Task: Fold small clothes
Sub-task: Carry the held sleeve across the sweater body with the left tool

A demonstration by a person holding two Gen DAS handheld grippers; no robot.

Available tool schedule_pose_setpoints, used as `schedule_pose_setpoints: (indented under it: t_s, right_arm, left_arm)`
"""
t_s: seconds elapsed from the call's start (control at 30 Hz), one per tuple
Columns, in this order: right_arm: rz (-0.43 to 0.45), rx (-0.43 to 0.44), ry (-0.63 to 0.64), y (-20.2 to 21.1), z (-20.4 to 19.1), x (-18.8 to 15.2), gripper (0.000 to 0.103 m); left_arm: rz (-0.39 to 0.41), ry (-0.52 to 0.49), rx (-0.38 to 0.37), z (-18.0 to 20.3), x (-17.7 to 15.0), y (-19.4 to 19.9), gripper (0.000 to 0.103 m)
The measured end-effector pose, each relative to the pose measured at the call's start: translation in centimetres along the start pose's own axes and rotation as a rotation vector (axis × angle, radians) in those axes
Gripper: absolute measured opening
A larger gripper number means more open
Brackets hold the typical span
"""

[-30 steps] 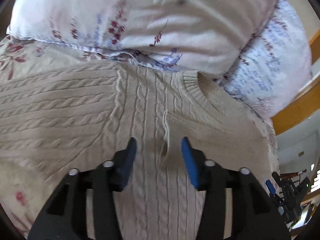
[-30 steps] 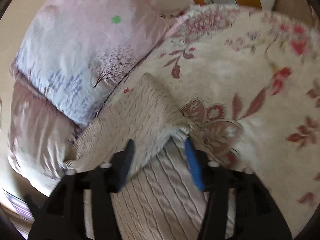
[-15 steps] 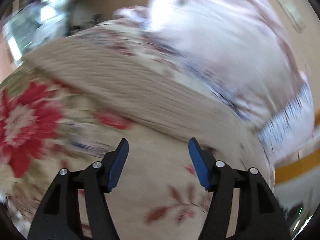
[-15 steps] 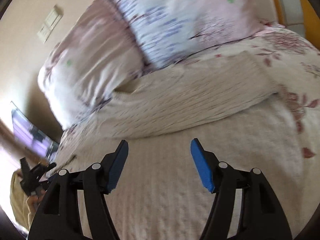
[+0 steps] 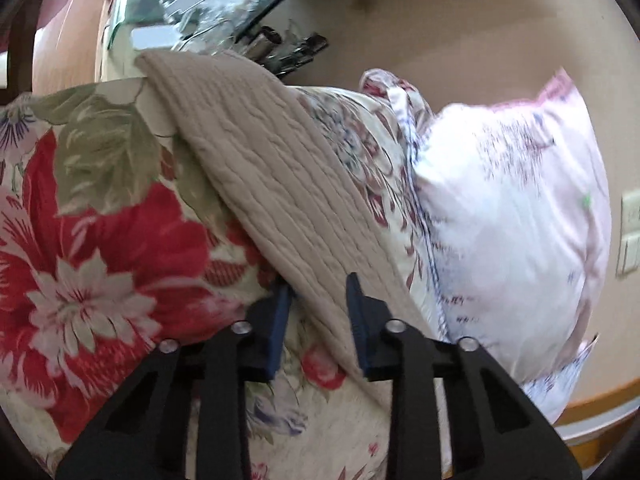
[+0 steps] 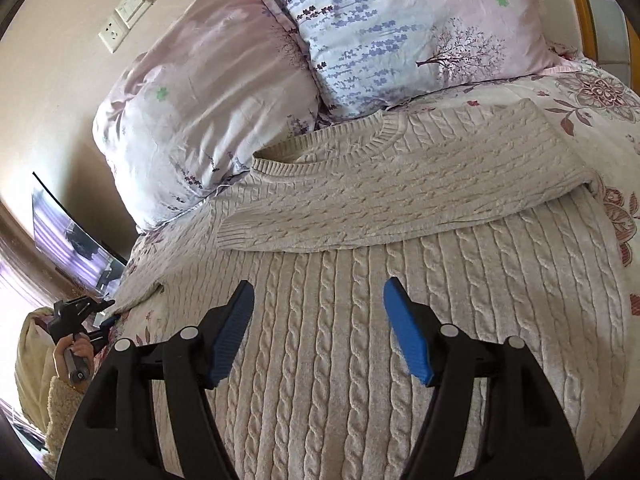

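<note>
No legible text, label, brand, number or sign in either view. Wall switch plate [image 6: 133,1] and socket [image 6: 113,33]: no readable markings. Screen [image 6: 70,240] at left: blurred, nothing readable.

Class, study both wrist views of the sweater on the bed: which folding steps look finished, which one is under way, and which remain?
Done: one sleeve lies folded across the chest of the cream cable-knit sweater. In hand: the left gripper has just been closing around the other sleeve, which still stretches out over the floral bedspread. The right gripper hangs open above the body, holding nothing. Left: bring that sleeve across, then fold the body.
</note>
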State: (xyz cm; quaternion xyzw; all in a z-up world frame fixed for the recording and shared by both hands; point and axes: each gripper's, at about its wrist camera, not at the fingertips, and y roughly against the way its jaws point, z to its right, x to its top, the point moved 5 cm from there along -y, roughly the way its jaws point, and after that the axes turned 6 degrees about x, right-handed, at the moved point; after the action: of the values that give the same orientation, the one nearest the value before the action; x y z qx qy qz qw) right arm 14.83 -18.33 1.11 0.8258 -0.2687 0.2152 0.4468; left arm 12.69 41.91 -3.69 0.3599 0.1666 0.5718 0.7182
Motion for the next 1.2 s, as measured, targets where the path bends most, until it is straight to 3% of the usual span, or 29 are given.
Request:
schedule_pose_setpoints:
  t_s: [0.17, 0.27, 0.37, 0.53, 0.73, 0.9, 1.07, 1.2]
  right_arm:
    - [-0.017, 0.005, -0.011, -0.5, 0.4, -0.2, 0.069]
    - [-0.019, 0.008, -0.012, -0.5, 0.5, -0.3, 0.069]
    - [-0.011, 0.011, -0.011, -0.2, 0.7, -0.1, 0.069]
    - [0.005, 0.011, -0.005, 0.4, 1.0, 0.1, 0.069]
    - [0.009, 0.002, -0.021, 0.9, 2.1, 0.2, 0.069]
    - [0.022, -0.01, -0.033, 1.6, 3.0, 0.4, 0.069]
    - [0.033, -0.019, -0.037, 2.1, 3.5, 0.5, 0.069]
    - [0.039, -0.035, -0.042, 2.4, 3.9, 0.5, 0.069]
  left_arm:
    - [0.003, 0.017, -0.007, -0.4, 0.3, -0.1, 0.009]
    - [0.028, -0.007, -0.024, 0.1, 0.3, 0.5, 0.007]
    - [0.068, -0.064, -0.06, 2.3, -0.2, 1.6, 0.006]
    - [0.073, -0.205, -0.195, 8.7, -3.2, 3.6, 0.005]
    - [-0.006, -0.433, -0.359, 17.5, -10.9, 4.0, 0.005]
    - [-0.095, -0.564, -0.441, 22.4, -17.8, 2.7, 0.005]
    - [-0.173, -0.646, -0.457, 25.0, -24.1, 0.0, 0.005]
    - [-0.273, -0.791, -0.417, 26.5, -32.5, -3.5, 0.005]
